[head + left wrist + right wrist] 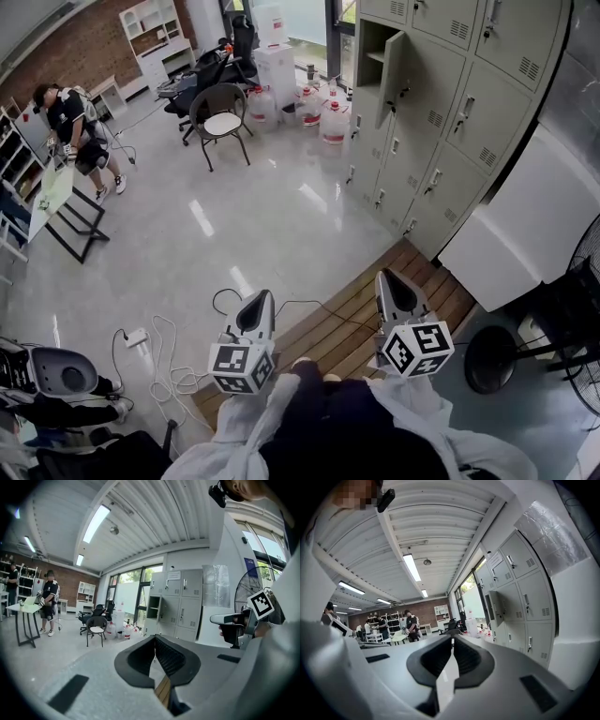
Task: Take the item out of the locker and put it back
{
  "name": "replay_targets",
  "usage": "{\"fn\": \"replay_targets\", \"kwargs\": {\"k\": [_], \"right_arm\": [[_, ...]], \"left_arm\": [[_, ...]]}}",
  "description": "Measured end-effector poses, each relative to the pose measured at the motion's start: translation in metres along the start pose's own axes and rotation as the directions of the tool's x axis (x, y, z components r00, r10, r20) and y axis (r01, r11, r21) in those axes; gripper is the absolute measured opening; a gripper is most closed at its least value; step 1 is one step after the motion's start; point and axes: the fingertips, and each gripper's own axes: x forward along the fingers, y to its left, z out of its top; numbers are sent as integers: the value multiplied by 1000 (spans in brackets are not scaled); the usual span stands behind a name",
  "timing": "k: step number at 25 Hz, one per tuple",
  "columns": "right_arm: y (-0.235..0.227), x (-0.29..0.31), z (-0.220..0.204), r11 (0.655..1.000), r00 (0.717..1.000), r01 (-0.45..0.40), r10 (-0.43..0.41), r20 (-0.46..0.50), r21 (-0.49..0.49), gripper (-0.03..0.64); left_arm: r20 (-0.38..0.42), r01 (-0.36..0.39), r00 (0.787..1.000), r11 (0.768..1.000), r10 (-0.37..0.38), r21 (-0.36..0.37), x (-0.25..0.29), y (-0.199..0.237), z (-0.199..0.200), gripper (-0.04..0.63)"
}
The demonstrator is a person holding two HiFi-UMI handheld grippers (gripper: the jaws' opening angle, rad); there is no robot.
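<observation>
A: Starting nearest, how are the jaws found?
B: The left gripper (259, 302) is seen with its jaws brought together at the tips, and nothing is held between them. Only the wooden decking (328, 337) is glimpsed through the gap behind the tips. The right gripper (389, 284) is likewise fully closed, and nothing is gripped.
A: And where is the task's thing to be found?
B: The item itself cannot be made out. It is judged to lie inside the open compartment (369, 54), the only one in the bank of lockers (469, 122) whose door (392, 80) is swung out. What lies on its shelf is too small to be told, so no long axis can be given.
A: Which way is that compartment placed from the grippers?
B: In the head view it is found at about twelve o'clock from the right gripper and about one o'clock from the left, well apart from both. The right gripper is judged the nearer.
A: What is called for next?
B: The floor between must be crossed and the jaws opened before anything can be taken. The door, hung at the three o'clock side of the opening, should be cleared on approach.
</observation>
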Motion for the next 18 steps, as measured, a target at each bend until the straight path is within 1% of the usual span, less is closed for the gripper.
{"fn": "replay_targets", "kwargs": {"k": [3,4,6,7,9,11,18], "right_arm": [[-3,8,-1,1000,1000,-2,2,0,6,0],[-5,12,-1,1000,1000,-2,2,1,9,10],[-6,20,0,1000,1000,-5,5,0,8,88],[-6,25,0,1000,1000,-6,6,-1,5,111],[-6,35,2,1000,1000,-6,6,-1,-4,119],[-8,47,5,1000,1000,-8,8,-3,-11,163],[-17,97,10,1000,1000,-8,8,-14,-19,193]], "left_arm": [[3,-2,1000,1000,2,-4,9,3,-1,8],[2,-3,1000,1000,3,-7,13,4,-1,9],[0,-4,1000,1000,4,-15,21,8,-2,8],[-1,-3,1000,1000,3,-18,25,11,-2,8],[-1,1,1000,1000,-1,-21,33,18,0,9],[-1,8,1000,1000,-8,-22,45,25,3,8],[7,32,999,999,-32,-4,95,56,25,8]]}}
